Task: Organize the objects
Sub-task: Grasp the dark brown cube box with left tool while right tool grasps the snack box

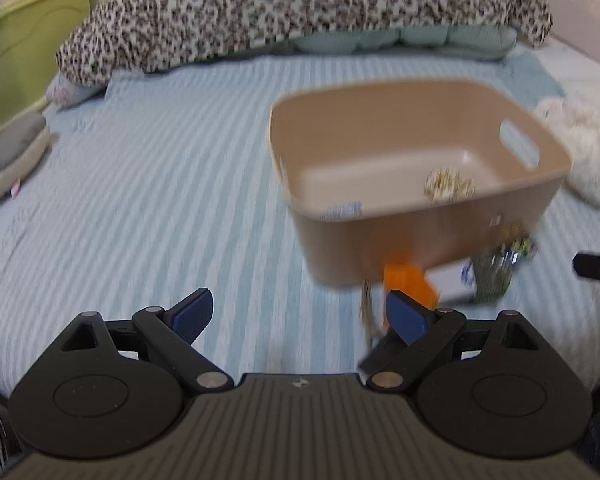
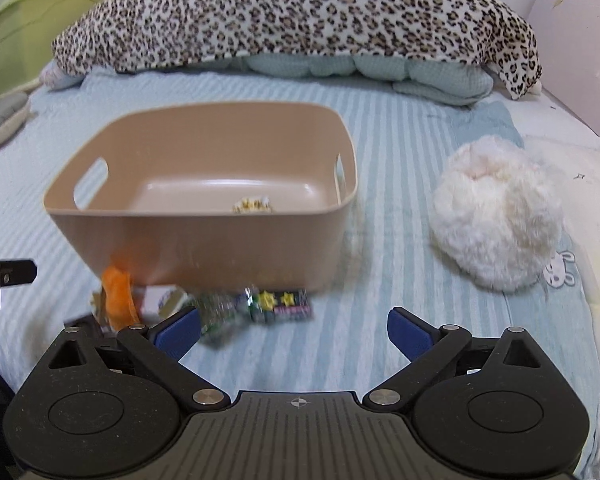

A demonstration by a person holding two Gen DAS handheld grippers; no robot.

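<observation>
Both spread wide, holding nothing: left tool (image 1: 296,316), right tool (image 2: 294,330). Tan bin (image 2: 204,240) at centre frame on the bed (image 2: 400,160); orange piece (image 2: 118,296) and sweet packets (image 2: 276,304) heaped against its near wall. Likely snag: snatching through motion blur, pinching bedsheet or scattering the crowded packets.

The beige bin (image 2: 204,240) looks like smooth plastic with a soft sheen on its inner floor. The bed cover (image 2: 400,152) is ribbed, matt striped cloth. The far blanket (image 2: 300,12) is plush leopard-print fabric. On the right, the white plush ball (image 2: 496,212) is fluffy fur. The near snack packets (image 2: 276,304) are glossy foil. The tongs (image 2: 294,330) have matt black plastic arms and ridged blue pads (image 2: 178,332).
</observation>
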